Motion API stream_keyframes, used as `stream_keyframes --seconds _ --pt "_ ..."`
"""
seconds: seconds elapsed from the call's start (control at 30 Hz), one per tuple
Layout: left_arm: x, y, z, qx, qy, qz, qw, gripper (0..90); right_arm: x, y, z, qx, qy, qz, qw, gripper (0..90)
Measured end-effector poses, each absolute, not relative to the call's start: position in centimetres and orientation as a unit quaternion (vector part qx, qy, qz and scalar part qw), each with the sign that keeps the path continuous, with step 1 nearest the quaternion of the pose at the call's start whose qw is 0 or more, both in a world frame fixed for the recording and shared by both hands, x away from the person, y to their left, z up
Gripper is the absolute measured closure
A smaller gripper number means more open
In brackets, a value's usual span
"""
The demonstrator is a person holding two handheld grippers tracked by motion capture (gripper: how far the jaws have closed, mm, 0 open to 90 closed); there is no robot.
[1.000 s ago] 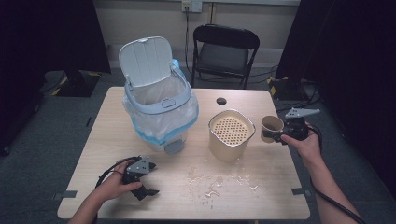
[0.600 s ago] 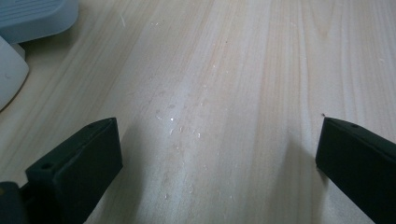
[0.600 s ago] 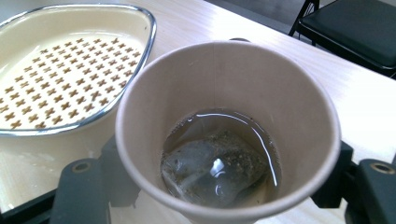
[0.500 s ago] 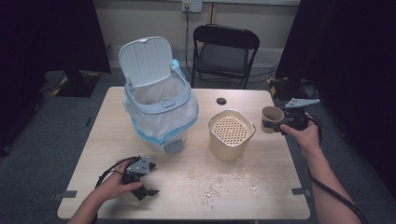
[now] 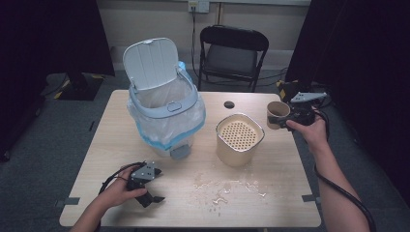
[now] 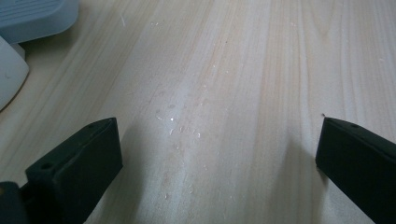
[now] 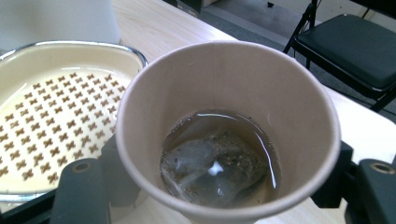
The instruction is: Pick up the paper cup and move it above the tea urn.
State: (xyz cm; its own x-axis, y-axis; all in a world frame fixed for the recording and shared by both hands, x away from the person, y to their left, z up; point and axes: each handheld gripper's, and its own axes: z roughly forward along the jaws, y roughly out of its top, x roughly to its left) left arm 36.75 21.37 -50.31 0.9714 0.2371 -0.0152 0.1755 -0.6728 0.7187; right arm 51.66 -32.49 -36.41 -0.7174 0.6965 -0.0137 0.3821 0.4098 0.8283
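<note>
Dark-curtained room, grey floor, one black folding chair (image 5: 233, 53) behind a pale wooden table (image 5: 111, 121).

Item 1: brown paper cup (image 5: 277, 114), upright, holding a shallow pool of brownish liquid and a soaked tea bag (image 7: 210, 172). Position: lifted off the table near its right edge, just right of item 3. Held by the right hand-held gripper (image 5: 285, 118), jaws clenched on the cup's lower wall from both sides.

Item 2: left hand-held gripper (image 5: 151, 198), resting low at the front left of the table, jaws released and wide apart, nothing between them.

Item 3: cream squarish container with a perforated strainer insert (image 5: 239, 137), centre right of the table. Strainer appears empty, though its far corner is hard to read.

Item 4: white pedal bin with a blue rim, a clear liner and a raised lid (image 5: 164, 108), left of centre.

Item 5: spilled droplets (image 5: 225, 186) on the front of the table.

Step in hand, by judgement: carrying the cup toward the strainer to drain it. Next move calls for bringing the cup over the perforated insert, then tipping it slowly so that the liquid passes through and the tea bag stays on top; the firm grip should be kept, since a wet paper wall may buckle.
</note>
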Motion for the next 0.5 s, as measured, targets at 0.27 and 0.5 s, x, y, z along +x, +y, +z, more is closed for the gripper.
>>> stream_keyframes --seconds 0.27,0.5 --pt "36.7 21.4 -50.3 0.914 0.113 0.04 0.388 0.0 52.4 -31.0 -35.5 0.319 0.821 0.435 0.187 28.1" --pt "36.7 21.4 -50.3 0.914 0.113 0.04 0.388 0.0 52.7 -29.6 -34.8 0.294 0.831 0.421 0.211 28.1"
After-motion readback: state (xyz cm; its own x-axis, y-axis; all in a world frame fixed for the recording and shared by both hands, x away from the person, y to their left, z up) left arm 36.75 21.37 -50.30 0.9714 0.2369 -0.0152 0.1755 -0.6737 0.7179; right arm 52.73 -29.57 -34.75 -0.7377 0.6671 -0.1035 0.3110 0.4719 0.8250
